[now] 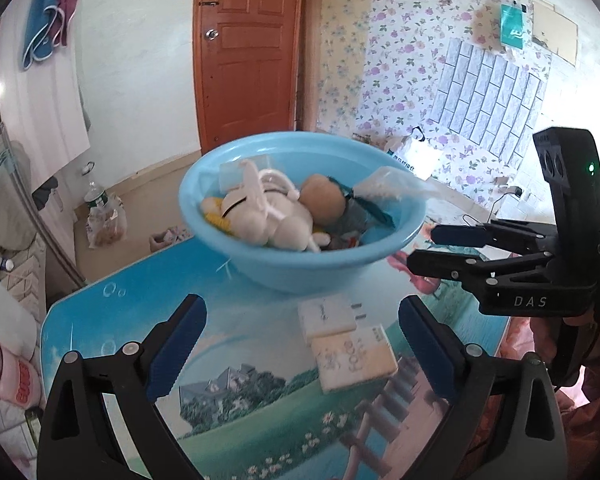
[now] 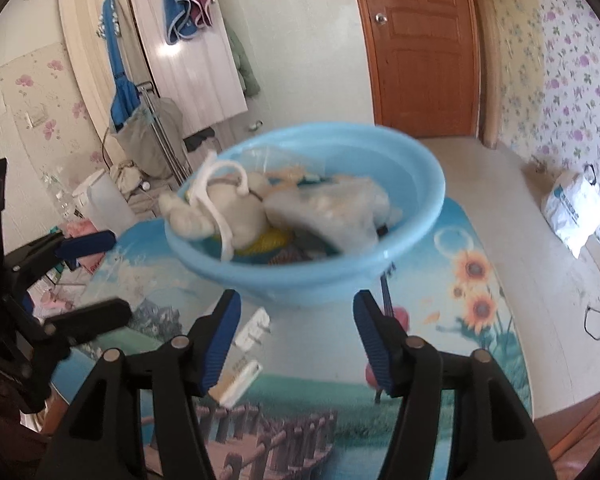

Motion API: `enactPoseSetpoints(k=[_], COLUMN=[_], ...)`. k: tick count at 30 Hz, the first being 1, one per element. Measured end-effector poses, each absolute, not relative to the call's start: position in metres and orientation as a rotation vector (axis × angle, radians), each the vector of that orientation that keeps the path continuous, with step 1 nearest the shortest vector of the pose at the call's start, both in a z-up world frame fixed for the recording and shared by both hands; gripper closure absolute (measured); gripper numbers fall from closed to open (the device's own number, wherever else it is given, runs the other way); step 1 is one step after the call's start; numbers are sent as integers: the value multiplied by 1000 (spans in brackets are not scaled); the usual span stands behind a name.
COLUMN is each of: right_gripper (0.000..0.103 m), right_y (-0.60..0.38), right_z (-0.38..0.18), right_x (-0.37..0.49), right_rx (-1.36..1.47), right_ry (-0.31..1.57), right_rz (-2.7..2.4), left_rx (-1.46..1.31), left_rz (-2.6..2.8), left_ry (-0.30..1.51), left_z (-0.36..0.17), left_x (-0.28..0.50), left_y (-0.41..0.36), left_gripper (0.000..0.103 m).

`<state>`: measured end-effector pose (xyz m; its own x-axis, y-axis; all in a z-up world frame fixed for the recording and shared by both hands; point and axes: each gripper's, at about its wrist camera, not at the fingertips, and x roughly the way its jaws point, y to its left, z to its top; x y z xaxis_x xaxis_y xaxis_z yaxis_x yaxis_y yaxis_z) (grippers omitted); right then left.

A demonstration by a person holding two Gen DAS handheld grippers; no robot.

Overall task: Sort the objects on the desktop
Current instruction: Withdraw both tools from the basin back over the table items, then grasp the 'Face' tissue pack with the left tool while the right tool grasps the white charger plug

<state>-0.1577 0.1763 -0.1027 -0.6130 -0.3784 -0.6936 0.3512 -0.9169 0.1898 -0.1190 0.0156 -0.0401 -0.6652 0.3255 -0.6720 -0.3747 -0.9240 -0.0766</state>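
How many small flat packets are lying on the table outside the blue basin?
2. A white packet lies just in front of the blue basin, and a cream packet overlaps its near edge. More may be hidden among the basin's contents.

a picture-printed table (image 1: 148, 320) bears a blue basin (image 1: 300, 268) and seemingly two tissue packs (image 1: 342, 338).

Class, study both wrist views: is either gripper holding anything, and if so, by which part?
Nothing is held. The left gripper and right gripper both stand open, with only the table between their fingers.
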Motion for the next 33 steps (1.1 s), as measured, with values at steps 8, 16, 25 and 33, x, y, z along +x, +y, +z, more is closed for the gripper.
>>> enactPoseSetpoints(k=[8, 16, 25, 33], right_gripper=[45, 45, 45, 45], right_y=[185, 182, 178, 178], right_z=[-115, -126, -134, -144], right_x=[-153, -155, -161, -166], right_rx=[1173, 1218, 1249, 1285], right_ry=[-53, -51, -54, -69], right_rz=[-2502, -2467, -2451, -2426], left_rx=[-1113, -1200, -1241, -1261], left_rz=[2534, 2492, 2465, 2406], left_ry=[58, 45, 27, 43], left_z=[-68, -90, -100, -107], left_x=[-116, -122, -124, -125], left_y=[5, 8, 11, 32], left_gripper=[6, 6, 6, 6])
